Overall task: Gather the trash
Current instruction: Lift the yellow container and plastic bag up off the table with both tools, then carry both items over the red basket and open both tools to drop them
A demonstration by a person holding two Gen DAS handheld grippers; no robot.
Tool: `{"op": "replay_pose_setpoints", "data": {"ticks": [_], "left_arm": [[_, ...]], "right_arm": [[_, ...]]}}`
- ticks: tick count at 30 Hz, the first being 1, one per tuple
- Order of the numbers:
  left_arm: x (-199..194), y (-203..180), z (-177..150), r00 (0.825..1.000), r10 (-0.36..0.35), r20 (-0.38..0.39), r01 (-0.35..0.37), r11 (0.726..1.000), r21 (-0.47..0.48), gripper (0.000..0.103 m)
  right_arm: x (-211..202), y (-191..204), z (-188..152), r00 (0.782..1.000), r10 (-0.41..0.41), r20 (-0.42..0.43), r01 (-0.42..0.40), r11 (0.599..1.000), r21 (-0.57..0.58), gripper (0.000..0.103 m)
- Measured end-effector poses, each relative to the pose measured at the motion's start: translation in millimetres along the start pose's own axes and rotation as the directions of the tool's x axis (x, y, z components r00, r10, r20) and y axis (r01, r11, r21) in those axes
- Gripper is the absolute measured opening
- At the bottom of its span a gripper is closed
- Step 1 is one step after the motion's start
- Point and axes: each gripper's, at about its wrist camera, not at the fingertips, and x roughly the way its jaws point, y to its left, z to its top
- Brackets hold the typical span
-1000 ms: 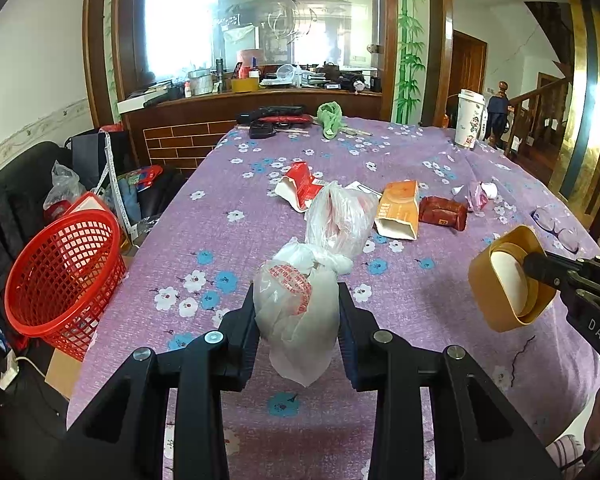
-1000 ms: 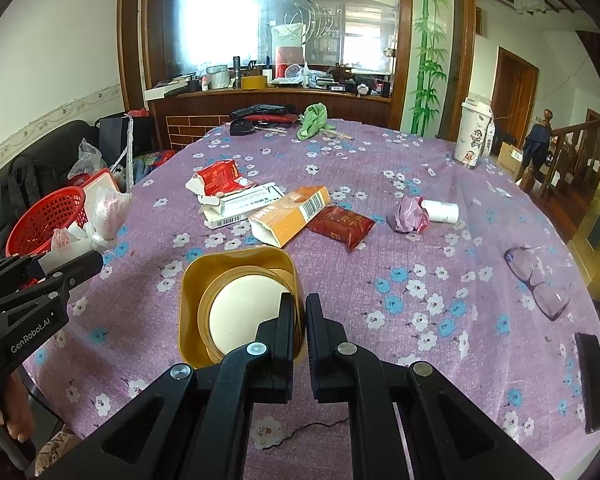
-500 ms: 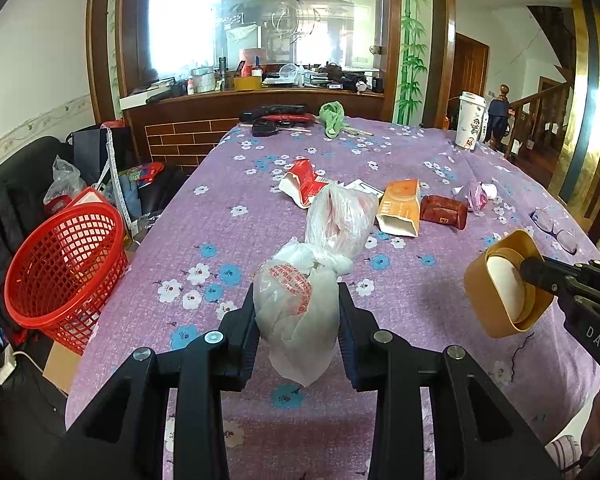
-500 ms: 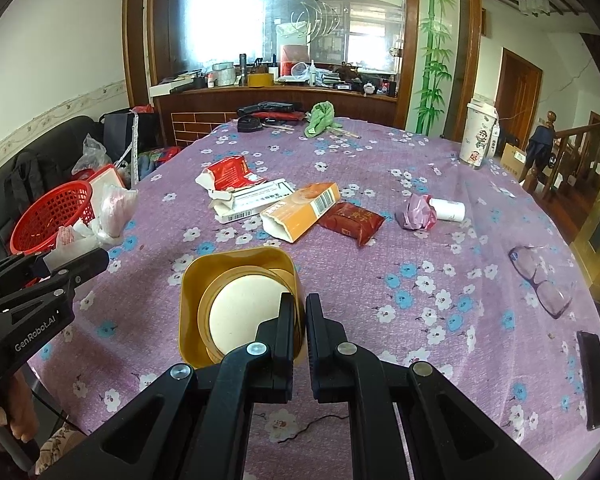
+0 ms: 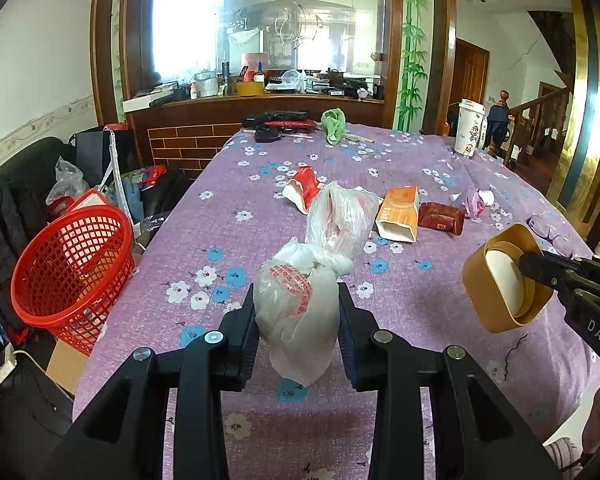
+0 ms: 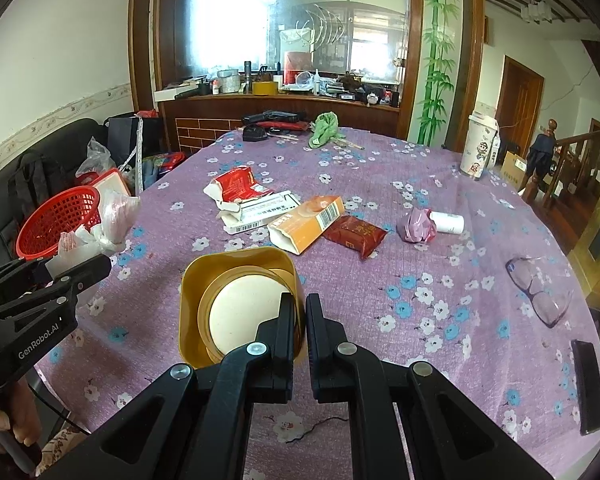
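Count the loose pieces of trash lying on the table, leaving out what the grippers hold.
5: red wrapper, white box beside it, orange carton, dark red packet, crumpled pink wrapper. More may hide behind these.

Purple surface (image 6: 480, 264) with white and blue flowers, red mesh basket (image 5: 70, 264), white plastic bag (image 5: 296, 308) with red print, gold-yellow container (image 6: 236, 304), orange carton (image 6: 306, 224), black fingers (image 5: 246, 332)

White box (image 6: 260, 212) half under red wrapper (image 6: 236, 186); phone (image 6: 586, 386) cut by right edge; counter clutter (image 5: 284, 80) too small to identify; print on bag (image 5: 296, 300) unreadable.
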Motion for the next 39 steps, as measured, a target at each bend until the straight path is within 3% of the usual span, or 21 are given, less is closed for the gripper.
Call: {"op": "replay_pose_setpoints", "data": {"ticks": [7,14,22,33,39], "left_arm": [[-4.3,2.4,4.6,1.000,0.007,0.015,-0.007,1.000,-0.004,0.033],[-12.5,25.6,12.7,0.998,0.048,0.036,-0.046,0.998,-0.039,0.033],[-24.5,81.2,22.5,0.988,0.141,0.058,-0.134,0.984,-0.116,0.033],[-34.9,188.6,22.4,0.954,0.297,0.029,-0.283,0.930,-0.237,0.033],[-25.4,232.1,15.9,0.952,0.304,-0.011,-0.295,0.913,-0.283,0.033]], "right_arm": [[2.2,2.6,5.9,1.000,0.010,0.005,-0.010,1.000,-0.008,0.006],[14.4,16.9,20.7,0.997,0.079,-0.013,-0.080,0.997,-0.024,0.006],[38.0,55.7,46.3,0.987,0.158,-0.043,-0.161,0.984,-0.076,0.006],[66.5,142.2,95.1,0.941,0.324,-0.099,-0.336,0.933,-0.132,0.006],[75.7,196.6,116.3,0.920,0.375,-0.115,-0.391,0.903,-0.177,0.006]]}}
